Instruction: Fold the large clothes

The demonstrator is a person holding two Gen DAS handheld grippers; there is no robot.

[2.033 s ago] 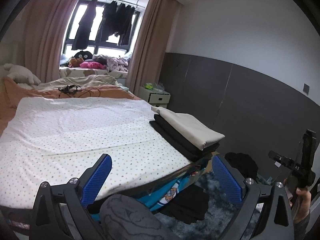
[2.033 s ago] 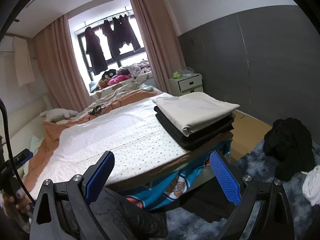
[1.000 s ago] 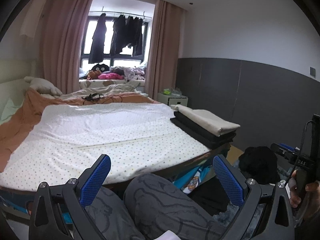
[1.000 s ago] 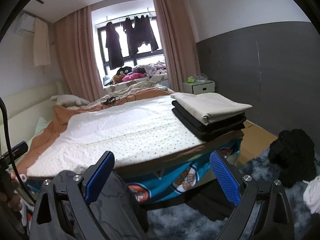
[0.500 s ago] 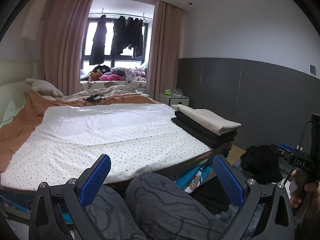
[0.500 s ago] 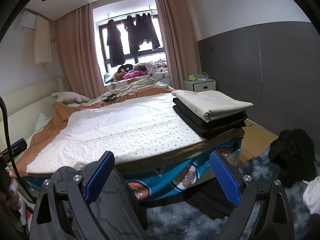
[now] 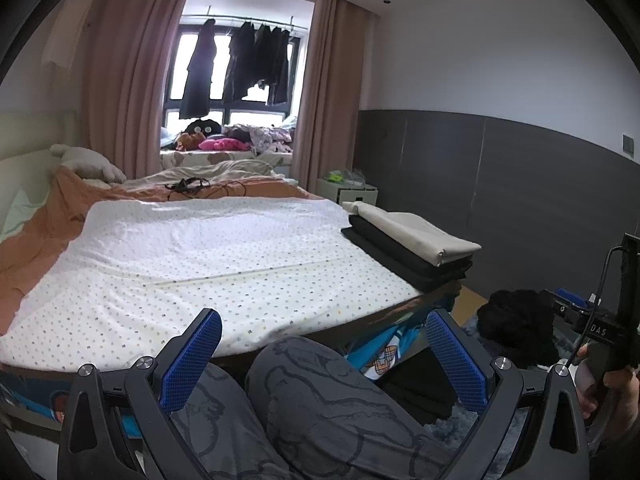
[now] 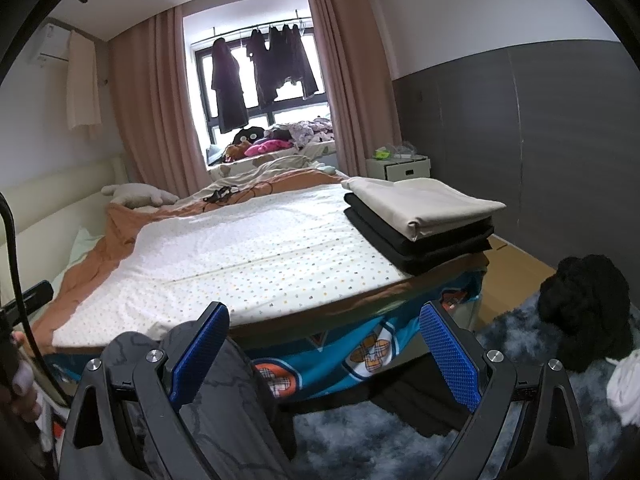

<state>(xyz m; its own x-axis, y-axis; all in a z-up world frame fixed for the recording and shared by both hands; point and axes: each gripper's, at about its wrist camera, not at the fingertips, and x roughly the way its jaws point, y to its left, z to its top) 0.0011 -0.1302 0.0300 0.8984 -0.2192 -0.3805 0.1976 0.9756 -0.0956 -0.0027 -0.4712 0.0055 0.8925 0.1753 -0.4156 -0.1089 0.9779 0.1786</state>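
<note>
Both hand-held grippers, left [image 7: 322, 350] and right [image 8: 322, 342], gape wide, empty. Folded clothes [image 8: 420, 222] sit on the bed's [image 8: 260, 260] far-right edge; a careless nudge could topple them onto the floor.

Folded stack [image 7: 412, 246] on bed's [image 7: 208, 264] right edge

Nightstand [image 8: 398, 168], curtains [image 7: 132, 80], rug [image 8: 360, 440]

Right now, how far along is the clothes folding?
Done: a folded stack, beige on top of black, sits at the bed's right edge. In hand: nothing; the left gripper and right gripper are both open and empty. Left: a black heap lies unfolded on the rug.
</note>
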